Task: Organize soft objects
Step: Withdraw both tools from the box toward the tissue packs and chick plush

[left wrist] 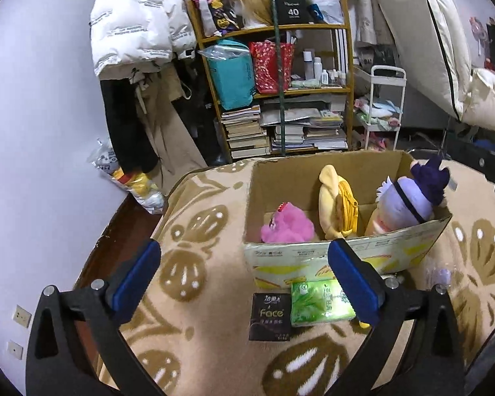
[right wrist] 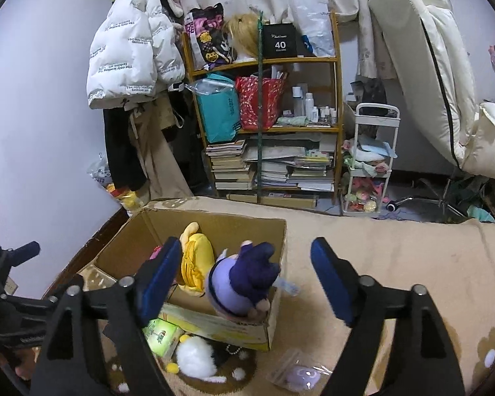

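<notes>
Both tongs hang angled downward over a beige patterned blanket (left wrist: pixel 198 231), jaws spread wide and empty. Ahead of the left tongs (left wrist: pixel 244 277) sits an open cardboard box (left wrist: pixel 313 257) holding a pink plush (left wrist: pixel 287 224), a yellow plush (left wrist: pixel 335 198) and a purple-hatted doll (left wrist: pixel 409 198). A green tissue pack (left wrist: pixel 320 302) and a black tissue pack (left wrist: pixel 270 316) lie between its fingers. The right tongs (right wrist: pixel 244 280) frame the doll in the box's near corner; a white plush (right wrist: pixel 194 356) lies below them.
</notes>
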